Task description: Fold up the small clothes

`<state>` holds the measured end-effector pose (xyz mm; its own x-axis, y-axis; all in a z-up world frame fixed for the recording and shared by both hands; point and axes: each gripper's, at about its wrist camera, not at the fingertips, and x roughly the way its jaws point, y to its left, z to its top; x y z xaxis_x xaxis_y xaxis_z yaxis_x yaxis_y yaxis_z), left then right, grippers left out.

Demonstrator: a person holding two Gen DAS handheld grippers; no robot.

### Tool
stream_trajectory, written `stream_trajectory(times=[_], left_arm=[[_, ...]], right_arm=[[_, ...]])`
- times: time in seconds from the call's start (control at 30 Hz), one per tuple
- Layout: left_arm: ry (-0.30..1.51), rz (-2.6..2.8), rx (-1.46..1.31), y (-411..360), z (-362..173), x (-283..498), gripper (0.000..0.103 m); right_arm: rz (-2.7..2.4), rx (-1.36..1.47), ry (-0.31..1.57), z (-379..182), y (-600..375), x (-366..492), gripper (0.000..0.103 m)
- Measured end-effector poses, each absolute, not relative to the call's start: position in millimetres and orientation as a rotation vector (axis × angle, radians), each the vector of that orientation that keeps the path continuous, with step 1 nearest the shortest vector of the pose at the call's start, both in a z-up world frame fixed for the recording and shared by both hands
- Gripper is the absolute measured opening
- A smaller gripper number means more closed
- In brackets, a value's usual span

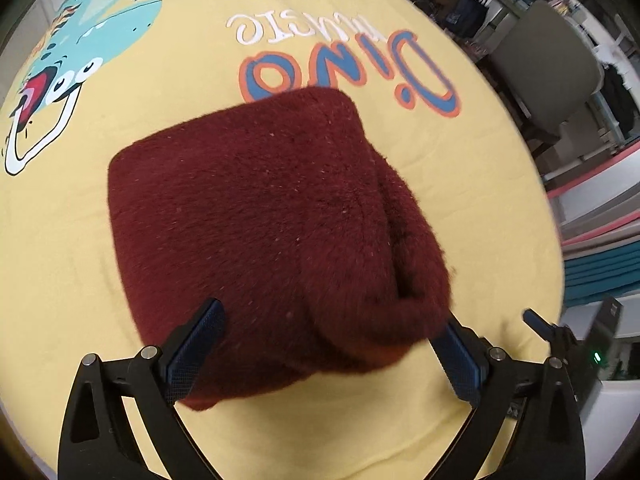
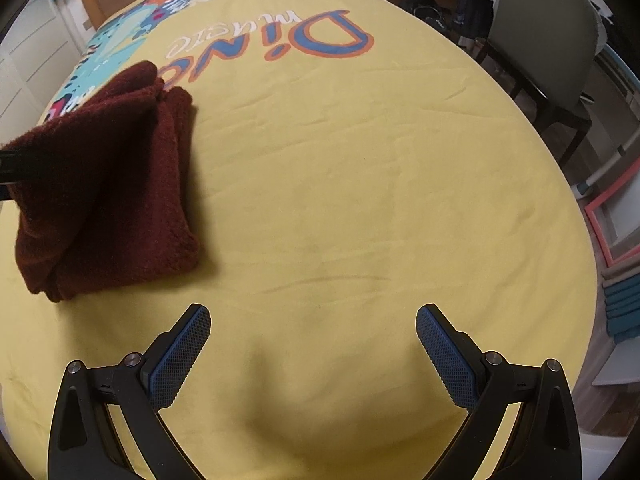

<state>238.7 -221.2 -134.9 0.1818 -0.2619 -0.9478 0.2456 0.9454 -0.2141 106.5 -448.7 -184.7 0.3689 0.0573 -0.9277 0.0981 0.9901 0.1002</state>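
On the yellow sheet (image 2: 360, 200), left of the wide-open, empty right gripper (image 2: 313, 354), the maroon garment (image 1: 260, 232) lies folded into a thick bundle between the left gripper's (image 1: 332, 350) spread fingers, apparently nearly done.

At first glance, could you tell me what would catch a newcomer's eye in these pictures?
The dark red fuzzy garment, folded into a thick bundle, fills the left wrist view, lying between the open fingers of the left claw. Under it spreads a yellow sheet with a "Dino" print at its far end. The right claw hovers open over bare sheet, right of the garment.
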Motion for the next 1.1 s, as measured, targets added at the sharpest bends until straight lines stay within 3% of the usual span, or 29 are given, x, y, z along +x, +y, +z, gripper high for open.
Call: stream_trajectory(times=[0.27,0.63,0.73,0.8,1.03,1.1], left_arm=[[1.283,-0.325,-0.052,-159.4,-108.7,220.0,0.102],[1.214,-0.181,-0.073,-82.6,-114.1,179.8,0.102],[1.224,-0.181,-0.089,-72.6,-117.4,178.8,0.102],[1.226,-0.183,-0.095,-69.1,-119.5,179.3,0.102],[1.245,-0.200,-0.109,-61.1,-130.4,176.8,0.102],[1.254,-0.203,-0.102,-62.8,-134.8,176.0,0.102]], right_arm=[[0.055,0.152,1.173,-142.9,-431.0,134.8,0.103],[0.210,0.111,1.184,-80.7,-350.0,215.9,0.102],[0.269,0.116,1.228,-84.1,-321.5,234.2,0.092],[0.284,0.131,1.283,-95.7,-306.7,246.3,0.071],[0.252,0.099,1.395,-140.0,-290.0,249.8,0.067],[0.234,0.084,1.414,-151.2,-293.5,246.0,0.060]])
